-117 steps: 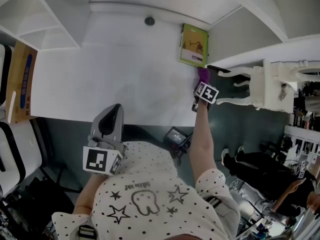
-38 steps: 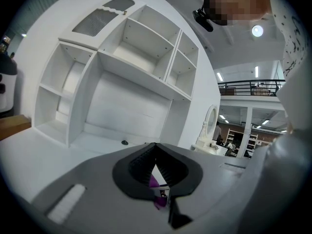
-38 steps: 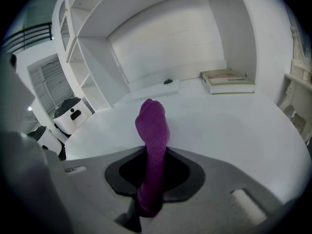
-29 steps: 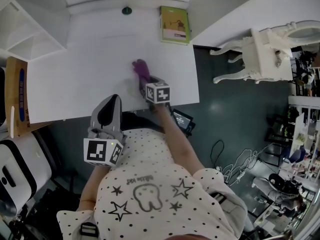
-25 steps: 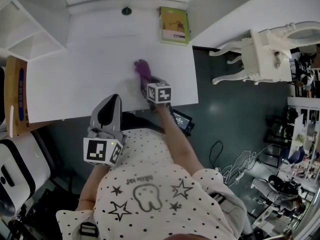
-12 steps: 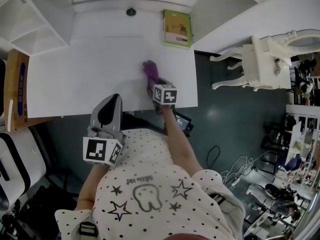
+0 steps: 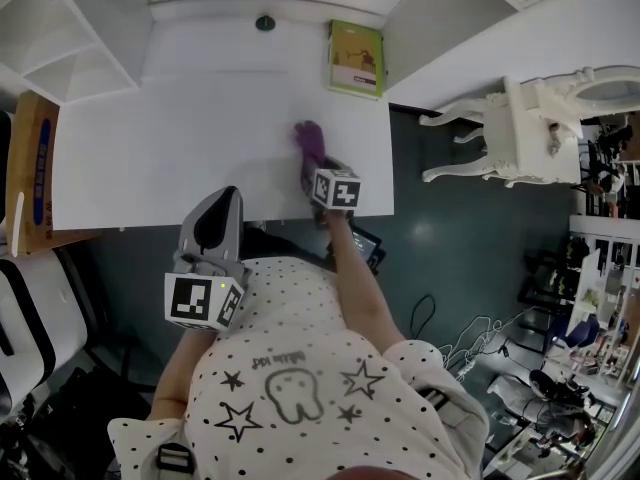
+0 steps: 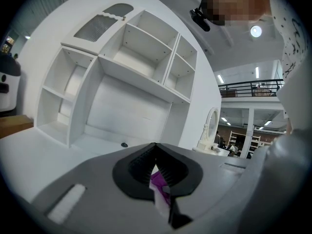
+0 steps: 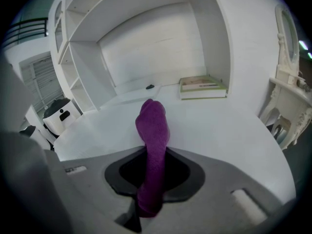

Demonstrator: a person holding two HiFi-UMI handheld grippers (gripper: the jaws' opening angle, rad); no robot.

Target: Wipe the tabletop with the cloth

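Observation:
The purple cloth (image 7: 310, 140) lies bunched on the white tabletop (image 7: 170, 138), right of the middle and a short way in from the front edge. My right gripper (image 7: 318, 171) is shut on its near end. In the right gripper view the cloth (image 9: 152, 123) rises from between the jaws and folds forward onto the tabletop (image 9: 224, 130). My left gripper (image 7: 233, 214) hangs in front of the table's near edge, close to the person's body, and touches nothing. In the left gripper view its jaws meet, and a bit of purple shows through the gap behind the tips of the left gripper (image 8: 156, 147).
A green book (image 7: 357, 58) lies at the back right corner and a small dark round knob (image 7: 264, 23) at the back. White shelves (image 7: 70, 28) stand at the left, with a cardboard box (image 7: 30, 168) beside them. An ornate white chair (image 7: 530, 118) stands to the right.
The right gripper has dragged the cloth a little to the right across the tabletop over the last second; 4.7 s ago it was at the right edge by the book. The left gripper has stayed put.

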